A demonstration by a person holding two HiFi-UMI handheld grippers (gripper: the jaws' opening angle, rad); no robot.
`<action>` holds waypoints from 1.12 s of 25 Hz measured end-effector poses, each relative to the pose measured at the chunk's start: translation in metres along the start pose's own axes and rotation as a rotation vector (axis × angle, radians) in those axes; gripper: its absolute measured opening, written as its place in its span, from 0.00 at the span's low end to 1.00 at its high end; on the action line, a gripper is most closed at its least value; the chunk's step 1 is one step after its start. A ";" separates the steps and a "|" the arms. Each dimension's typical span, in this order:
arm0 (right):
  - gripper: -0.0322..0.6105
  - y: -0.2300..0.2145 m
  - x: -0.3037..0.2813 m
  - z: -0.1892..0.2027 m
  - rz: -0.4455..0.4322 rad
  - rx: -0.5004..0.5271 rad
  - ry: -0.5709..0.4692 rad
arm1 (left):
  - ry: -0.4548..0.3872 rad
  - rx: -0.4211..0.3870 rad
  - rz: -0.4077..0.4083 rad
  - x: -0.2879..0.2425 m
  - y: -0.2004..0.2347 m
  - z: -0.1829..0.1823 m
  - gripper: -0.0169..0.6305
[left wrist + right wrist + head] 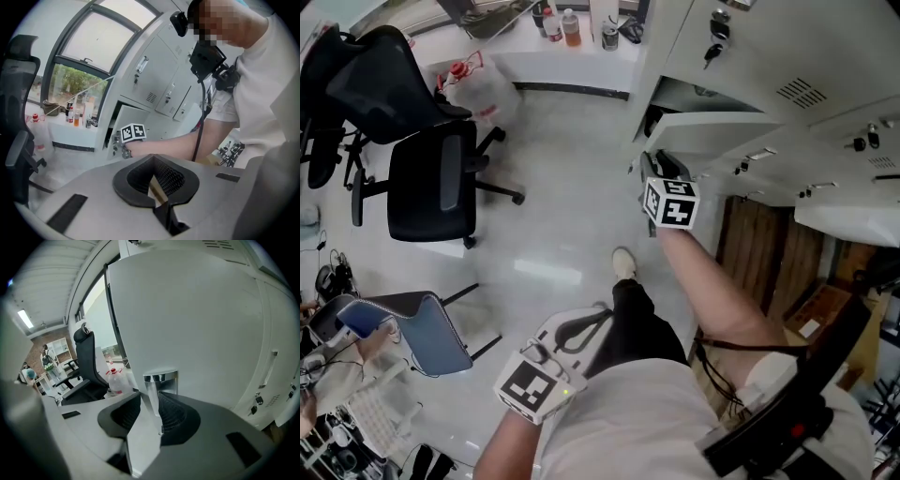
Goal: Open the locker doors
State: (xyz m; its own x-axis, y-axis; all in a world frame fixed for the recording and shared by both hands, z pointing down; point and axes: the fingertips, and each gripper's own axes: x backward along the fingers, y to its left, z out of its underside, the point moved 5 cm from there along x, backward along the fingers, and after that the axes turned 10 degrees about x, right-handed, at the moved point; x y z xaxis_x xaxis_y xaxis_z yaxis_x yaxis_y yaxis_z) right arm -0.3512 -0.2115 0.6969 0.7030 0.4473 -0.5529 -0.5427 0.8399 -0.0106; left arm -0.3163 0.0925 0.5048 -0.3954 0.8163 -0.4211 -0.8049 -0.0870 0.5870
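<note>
The white lockers (pixel 787 66) fill the upper right of the head view. One lower door (pixel 712 131) stands swung partway out. My right gripper (pixel 654 167) reaches to that door's edge, its marker cube just behind. In the right gripper view the door's chrome handle (pixel 157 385) sits between the jaws of my right gripper (pixel 151 405), and the pads close on it. My left gripper (pixel 586 326) hangs low beside the person's leg, away from the lockers. Its jaws (pixel 157 187) meet at the tips with nothing held. From the left gripper view the right gripper (pixel 123 149) shows at the open door.
A black office chair (pixel 431 178) and a large water jug (pixel 483 84) stand on the floor to the left. Bottles (pixel 562 26) sit on the far counter. A blue-seated chair (pixel 431 333) is at lower left. Wooden boards (pixel 769 253) lean below the lockers. Keys (pixel 712 42) hang in upper locks.
</note>
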 end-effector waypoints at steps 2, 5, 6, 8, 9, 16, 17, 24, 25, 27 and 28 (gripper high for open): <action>0.22 0.003 0.011 0.007 0.000 0.009 0.002 | 0.008 -0.006 0.006 0.002 -0.006 0.005 0.04; 0.22 0.004 0.027 0.018 0.003 0.021 0.002 | 0.021 -0.021 0.021 0.004 -0.015 0.012 0.04; 0.22 0.005 0.033 0.022 0.004 0.026 0.003 | 0.025 -0.023 0.027 0.005 -0.018 0.015 0.04; 0.22 0.006 0.044 0.030 -0.001 0.029 0.003 | 0.034 -0.028 0.039 0.006 -0.025 0.019 0.04; 0.22 0.006 0.050 0.033 -0.005 0.029 0.002 | 0.038 -0.031 0.045 0.006 -0.028 0.022 0.04; 0.22 0.004 0.093 0.065 -0.003 0.045 0.004 | 0.070 -0.077 0.114 0.003 -0.049 0.044 0.04; 0.22 0.003 0.098 0.069 0.002 0.044 0.005 | 0.076 -0.085 0.124 0.002 -0.052 0.047 0.04; 0.22 -0.008 0.135 0.093 0.033 0.047 0.033 | 0.104 -0.123 0.183 -0.006 -0.070 0.051 0.04; 0.22 -0.010 0.140 0.096 0.038 0.044 0.036 | 0.110 -0.126 0.190 -0.007 -0.072 0.052 0.04; 0.22 -0.015 0.148 0.101 0.049 0.041 0.040 | 0.120 -0.136 0.205 -0.011 -0.075 0.052 0.04; 0.22 -0.018 0.152 0.103 0.056 0.042 0.043 | 0.124 -0.143 0.214 -0.013 -0.076 0.052 0.04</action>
State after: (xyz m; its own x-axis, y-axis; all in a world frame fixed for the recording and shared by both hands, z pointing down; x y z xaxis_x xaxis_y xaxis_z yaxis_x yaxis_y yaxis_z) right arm -0.1876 -0.1270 0.6991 0.6516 0.4808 -0.5867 -0.5598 0.8267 0.0558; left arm -0.2265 0.1186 0.5016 -0.6071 0.6952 -0.3848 -0.7481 -0.3368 0.5718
